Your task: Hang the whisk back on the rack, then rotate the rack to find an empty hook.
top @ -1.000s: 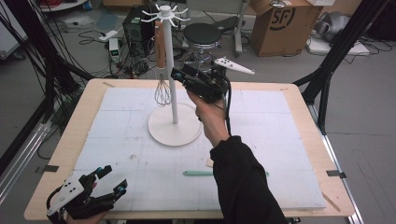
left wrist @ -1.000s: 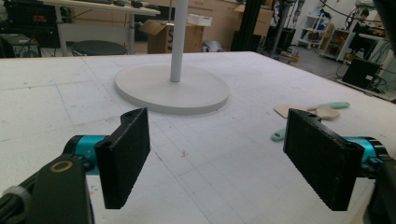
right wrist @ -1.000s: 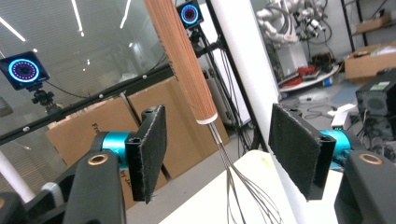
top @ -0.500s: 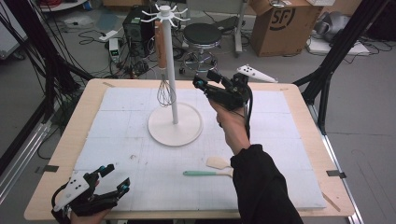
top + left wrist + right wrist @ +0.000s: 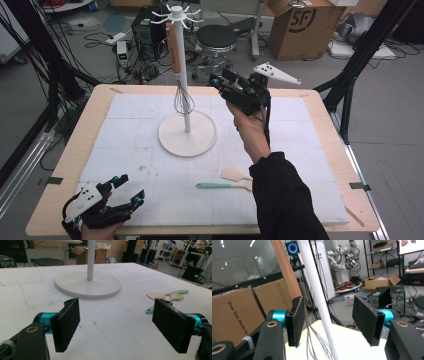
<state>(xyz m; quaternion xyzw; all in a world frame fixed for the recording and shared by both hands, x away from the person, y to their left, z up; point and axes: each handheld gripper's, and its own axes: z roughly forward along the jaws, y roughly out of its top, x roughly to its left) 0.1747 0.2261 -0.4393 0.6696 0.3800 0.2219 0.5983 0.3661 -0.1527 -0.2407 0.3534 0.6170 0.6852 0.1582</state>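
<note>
Wooden spatulas two, claws two, whisk one

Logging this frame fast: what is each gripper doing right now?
Left gripper: open, empty, low over the table.
Right gripper: open, empty, raised beside the stand's pole.

A stool stands beyond the table at twelve o'clock. A cardboard box sits at one o'clock, a computer tower at eleven.

Table, white mat, stand, spatulas
</note>
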